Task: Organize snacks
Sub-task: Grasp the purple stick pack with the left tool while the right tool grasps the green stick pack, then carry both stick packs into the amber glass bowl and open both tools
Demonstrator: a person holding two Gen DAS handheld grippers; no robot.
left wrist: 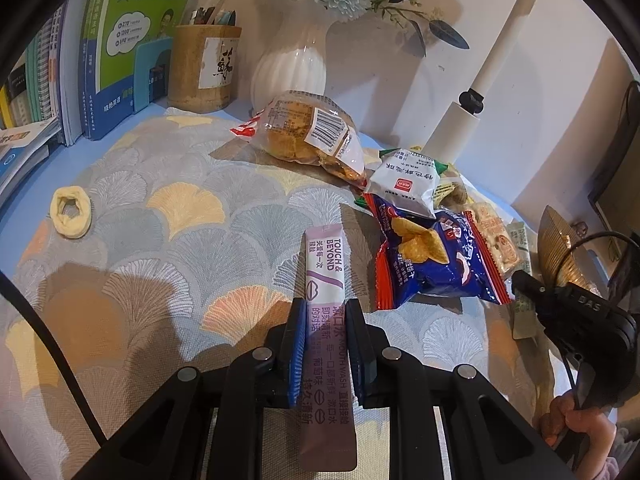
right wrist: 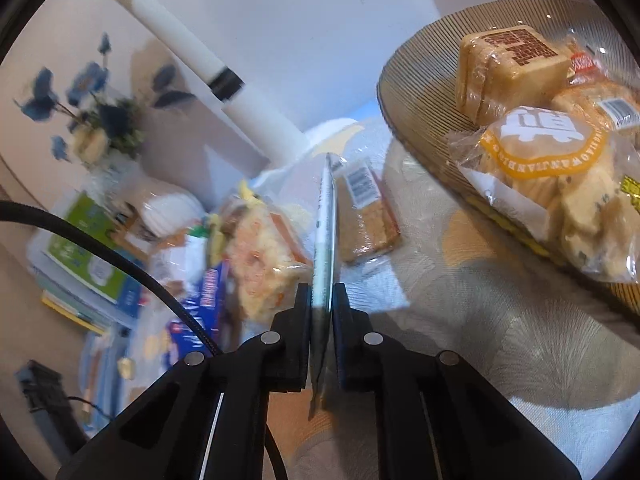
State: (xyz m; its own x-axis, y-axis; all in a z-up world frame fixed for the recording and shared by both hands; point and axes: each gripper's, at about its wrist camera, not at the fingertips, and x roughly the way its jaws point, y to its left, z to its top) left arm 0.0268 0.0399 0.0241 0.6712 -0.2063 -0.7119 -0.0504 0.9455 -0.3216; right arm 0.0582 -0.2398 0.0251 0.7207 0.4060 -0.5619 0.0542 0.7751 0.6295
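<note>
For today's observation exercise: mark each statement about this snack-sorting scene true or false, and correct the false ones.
1. The left gripper is shut on a purple mouthwash sachet. True.
2. The right gripper is open. False: it grips a thin pale green packet edge-on.
3. The ribbed brown bowl holds wrapped baked goods. True.
4. The white vase lies on its side. False: it stands upright with flowers.

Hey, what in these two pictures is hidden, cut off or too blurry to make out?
- Left wrist view: lower end of the purple sachet is hidden between the left gripper fingers.
- Left wrist view: packets behind the blue chip bag are mostly covered.
- Right wrist view: thin packet in the right gripper shows edge-on, print unreadable.
- Right wrist view: bowl is cut off by the frame's edge.
- Right wrist view: books are blurred.
</note>
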